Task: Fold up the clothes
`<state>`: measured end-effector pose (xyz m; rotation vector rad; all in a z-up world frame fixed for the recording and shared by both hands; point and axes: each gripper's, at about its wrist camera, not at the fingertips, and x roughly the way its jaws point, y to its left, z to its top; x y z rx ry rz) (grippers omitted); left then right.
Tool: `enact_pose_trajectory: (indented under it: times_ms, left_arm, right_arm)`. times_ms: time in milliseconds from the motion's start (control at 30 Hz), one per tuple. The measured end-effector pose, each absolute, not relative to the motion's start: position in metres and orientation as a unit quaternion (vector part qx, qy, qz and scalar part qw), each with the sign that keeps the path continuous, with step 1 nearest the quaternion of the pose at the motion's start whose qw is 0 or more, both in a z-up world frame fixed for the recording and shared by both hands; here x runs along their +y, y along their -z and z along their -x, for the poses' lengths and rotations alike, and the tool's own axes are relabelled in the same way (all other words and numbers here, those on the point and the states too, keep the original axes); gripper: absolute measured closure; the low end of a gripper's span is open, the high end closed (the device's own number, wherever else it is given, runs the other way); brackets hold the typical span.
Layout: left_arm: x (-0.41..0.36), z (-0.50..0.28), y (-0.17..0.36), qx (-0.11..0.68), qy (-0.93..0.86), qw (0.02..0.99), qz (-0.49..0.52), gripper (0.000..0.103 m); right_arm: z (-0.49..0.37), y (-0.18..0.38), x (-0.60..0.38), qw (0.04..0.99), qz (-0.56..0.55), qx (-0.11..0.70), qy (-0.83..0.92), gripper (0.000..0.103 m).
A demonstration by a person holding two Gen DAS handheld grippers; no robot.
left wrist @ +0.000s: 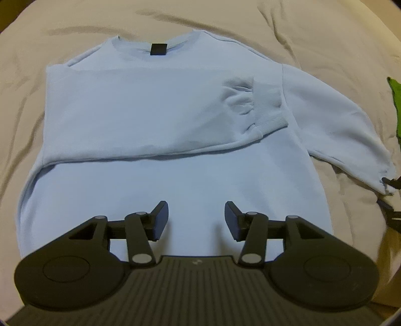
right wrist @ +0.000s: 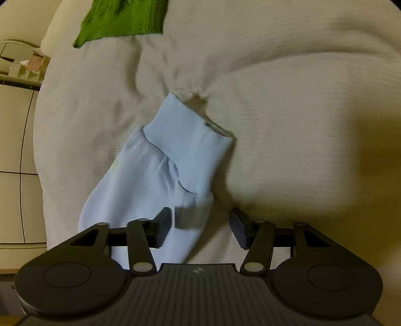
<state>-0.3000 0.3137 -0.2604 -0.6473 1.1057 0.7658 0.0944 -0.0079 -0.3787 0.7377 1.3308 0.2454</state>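
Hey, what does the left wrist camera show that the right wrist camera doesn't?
Left wrist only: the whole light blue sweatshirt, its collar with a black tag, and one sleeve folded across the chest, with the left gripper open above the hem. Right wrist only: floor tiles beside the bed, and the right gripper open. Shared: the unfolded sleeve's cuff, the beige bedding, the green cloth.

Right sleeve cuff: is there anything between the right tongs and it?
Nothing visible. The right tongs hang open just over the unfolded sleeve, the cuff slightly ahead on the beige bedding. The green cloth lies far beyond.
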Motion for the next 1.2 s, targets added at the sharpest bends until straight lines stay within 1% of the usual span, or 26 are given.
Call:
enact_pose_trajectory:
  times_ms: [33, 67, 133, 200, 267, 333, 400, 433, 467, 500, 533, 567, 600, 633, 700, 767, 900, 1067, 1200]
  left_arm:
    - [0.316, 0.302, 0.259, 0.5, -0.353, 0.734, 0.295, 0.058]
    - [0.318, 0.304, 0.257, 0.497, -0.357, 0.734, 0.296, 0.058]
    - [0.325, 0.312, 0.253, 0.49, -0.367, 0.733, 0.297, 0.058]
    - [0.332, 0.323, 0.249, 0.482, -0.379, 0.729, 0.303, 0.058]
    - [0.341, 0.337, 0.248, 0.474, -0.393, 0.721, 0.317, 0.058]
    - [0.347, 0.354, 0.248, 0.466, -0.407, 0.711, 0.334, 0.058]
    - [0.352, 0.37, 0.246, 0.458, -0.417, 0.703, 0.349, 0.058]
    - [0.353, 0.378, 0.245, 0.454, -0.421, 0.701, 0.355, 0.058]
    - [0.354, 0.385, 0.244, 0.45, -0.424, 0.699, 0.36, 0.058]
    - [0.353, 0.391, 0.243, 0.449, -0.425, 0.698, 0.362, 0.057]
    - [0.353, 0.395, 0.243, 0.448, -0.424, 0.697, 0.366, 0.056]
    - [0.352, 0.399, 0.243, 0.448, -0.423, 0.695, 0.369, 0.054]
    - [0.352, 0.403, 0.245, 0.446, -0.421, 0.694, 0.376, 0.053]
    - [0.351, 0.404, 0.247, 0.445, -0.417, 0.694, 0.383, 0.053]
    - [0.349, 0.403, 0.254, 0.447, -0.406, 0.693, 0.395, 0.053]
    - [0.346, 0.395, 0.264, 0.447, -0.394, 0.692, 0.408, 0.053]
    - [0.348, 0.364, 0.289, 0.43, -0.355, 0.695, 0.455, 0.053]
    - [0.363, 0.323, 0.322, 0.408, -0.344, 0.692, 0.486, 0.053]
    - [0.373, 0.3, 0.346, 0.408, -0.344, 0.688, 0.492, 0.048]
  right_arm:
    - [-0.098, 0.374, -0.007, 0.724, -0.325, 0.597, -0.118, 0.092]
    - [-0.101, 0.365, -0.005, 0.733, -0.312, 0.591, -0.123, 0.094]
    - [-0.097, 0.34, 0.017, 0.768, -0.267, 0.565, -0.137, 0.095]
    - [-0.083, 0.302, 0.052, 0.815, -0.187, 0.52, -0.176, 0.095]
    - [-0.05, 0.259, 0.096, 0.849, -0.087, 0.458, -0.248, 0.095]
    - [-0.005, 0.229, 0.14, 0.849, -0.009, 0.407, -0.337, 0.095]
    - [0.05, 0.213, 0.179, 0.821, 0.053, 0.369, -0.432, 0.095]
    - [0.074, 0.211, 0.193, 0.8, 0.075, 0.363, -0.471, 0.093]
    - [0.099, 0.214, 0.208, 0.774, 0.096, 0.364, -0.509, 0.088]
    - [0.122, 0.222, 0.221, 0.745, 0.122, 0.377, -0.537, 0.056]
    - [0.14, 0.232, 0.232, 0.719, 0.154, 0.397, -0.549, 0.016]
    - [0.158, 0.246, 0.241, 0.698, 0.192, 0.414, -0.552, 0.008]
    - [0.174, 0.259, 0.246, 0.681, 0.229, 0.424, -0.552, 0.012]
    - [0.183, 0.271, 0.248, 0.666, 0.26, 0.434, -0.549, 0.013]
    - [0.192, 0.292, 0.247, 0.642, 0.312, 0.456, -0.532, 0.014]
    - [0.186, 0.304, 0.239, 0.643, 0.331, 0.472, -0.505, 0.014]
    - [0.157, 0.31, 0.203, 0.672, 0.311, 0.504, -0.444, 0.011]
    - [0.107, 0.32, 0.177, 0.702, 0.268, 0.535, -0.386, 0.011]
    - [0.079, 0.331, 0.163, 0.718, 0.239, 0.549, -0.355, 0.011]
